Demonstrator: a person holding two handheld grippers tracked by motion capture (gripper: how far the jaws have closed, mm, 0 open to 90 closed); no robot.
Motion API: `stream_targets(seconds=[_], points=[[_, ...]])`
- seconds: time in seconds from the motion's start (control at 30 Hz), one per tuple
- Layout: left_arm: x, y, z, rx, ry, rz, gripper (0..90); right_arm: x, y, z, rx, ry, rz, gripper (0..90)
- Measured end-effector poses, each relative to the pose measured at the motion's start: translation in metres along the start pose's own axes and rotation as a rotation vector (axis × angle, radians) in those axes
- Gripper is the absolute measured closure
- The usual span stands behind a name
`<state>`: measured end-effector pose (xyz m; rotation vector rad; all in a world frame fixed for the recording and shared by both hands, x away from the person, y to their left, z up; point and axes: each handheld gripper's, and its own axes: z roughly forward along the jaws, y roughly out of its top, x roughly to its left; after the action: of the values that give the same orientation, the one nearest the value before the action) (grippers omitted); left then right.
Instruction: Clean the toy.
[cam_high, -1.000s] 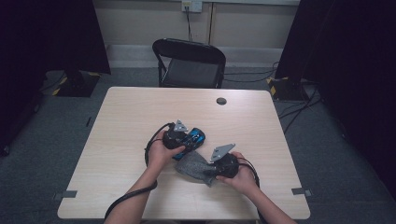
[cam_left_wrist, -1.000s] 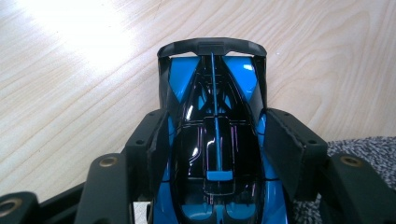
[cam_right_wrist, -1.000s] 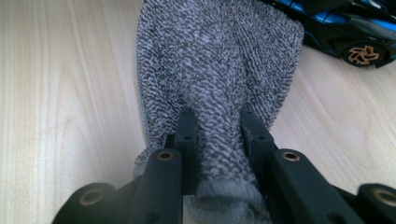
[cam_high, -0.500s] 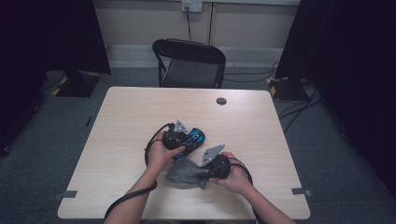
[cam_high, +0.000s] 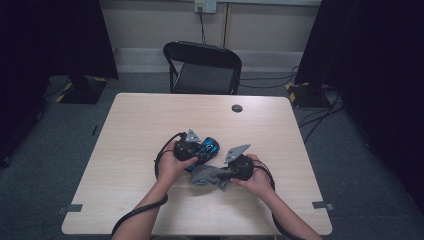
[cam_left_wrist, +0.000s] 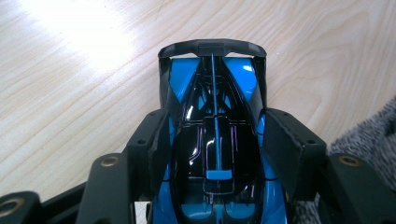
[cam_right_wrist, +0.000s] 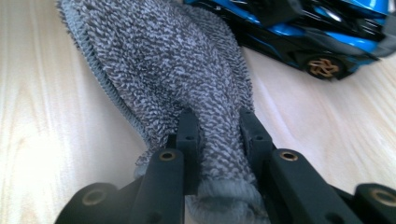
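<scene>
Right gripper (cam_high: 231, 172), clamped on cloth (cam_right_wrist: 177, 70), slid leftward toward car (cam_left_wrist: 212, 140). Left gripper (cam_left_wrist: 212, 135) grips car. No writing readable; car's near end cut off.

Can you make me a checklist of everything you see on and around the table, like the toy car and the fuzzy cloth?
Surface: pale wood table, bare around the work.
Job's things: blue-and-black toy car; grey fuzzy cloth beside it.
Clutter: small dark round thing near the far edge.
Grippers: left gripper clamps the car's sides; right gripper pinches the cloth.
Cables: black cable loops from the left gripper.
Surroundings: black folding chair, dark curtains, grey floor.
</scene>
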<state>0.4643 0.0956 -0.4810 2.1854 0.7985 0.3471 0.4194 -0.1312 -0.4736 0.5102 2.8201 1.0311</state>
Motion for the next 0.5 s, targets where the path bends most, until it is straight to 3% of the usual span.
stream_targets(seconds=[0.23,0.5], points=[[0.000,-0.001,0.000,-0.006,-0.002,-0.001,42.1,-0.010,-0.007,-0.005,-0.008,-0.040,0.039,73.8],[0.000,-0.002,-0.001,-0.010,0.000,0.000,42.1,-0.018,-0.013,-0.013,-0.009,-0.117,0.065,73.8]])
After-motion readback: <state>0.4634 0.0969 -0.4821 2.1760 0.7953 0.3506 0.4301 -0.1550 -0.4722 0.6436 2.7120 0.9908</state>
